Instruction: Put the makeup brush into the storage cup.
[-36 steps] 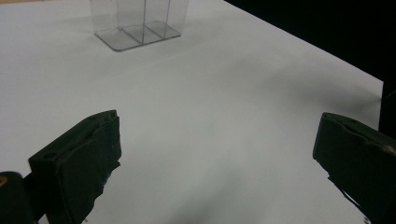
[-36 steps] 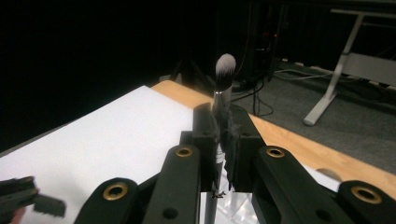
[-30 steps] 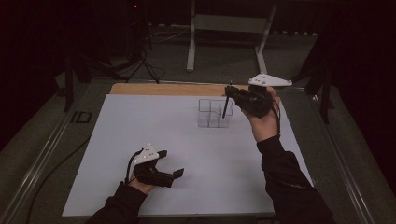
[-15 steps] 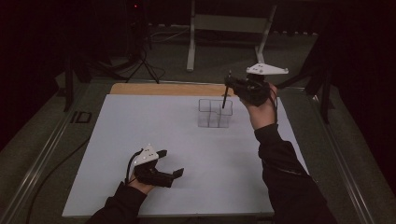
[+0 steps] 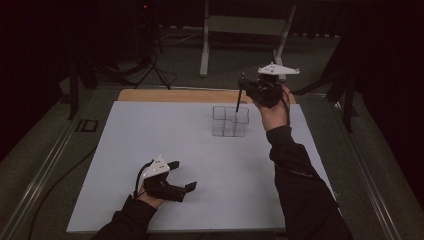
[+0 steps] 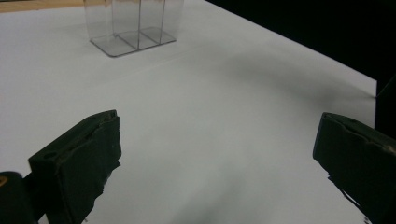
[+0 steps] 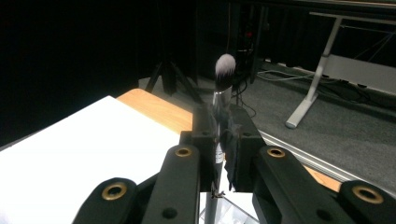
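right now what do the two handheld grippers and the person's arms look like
Both are black two-jaw tools. The left gripper carries a pale grey three-cornered plate and a black cable looping at its back; its jaws are blocky with worn pads. The right gripper bears the same plate, and its linkage arms show brass-coloured rivets. Dark long sleeves cover both forearms.

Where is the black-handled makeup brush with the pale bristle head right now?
The makeup brush stands upright, clamped in the right gripper, above the clear plastic compartment organizer toward the table's far right.

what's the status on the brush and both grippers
Right gripper shut on makeup brush, above clear organizer. Left gripper open, idle on white mat. Nothing in the way.
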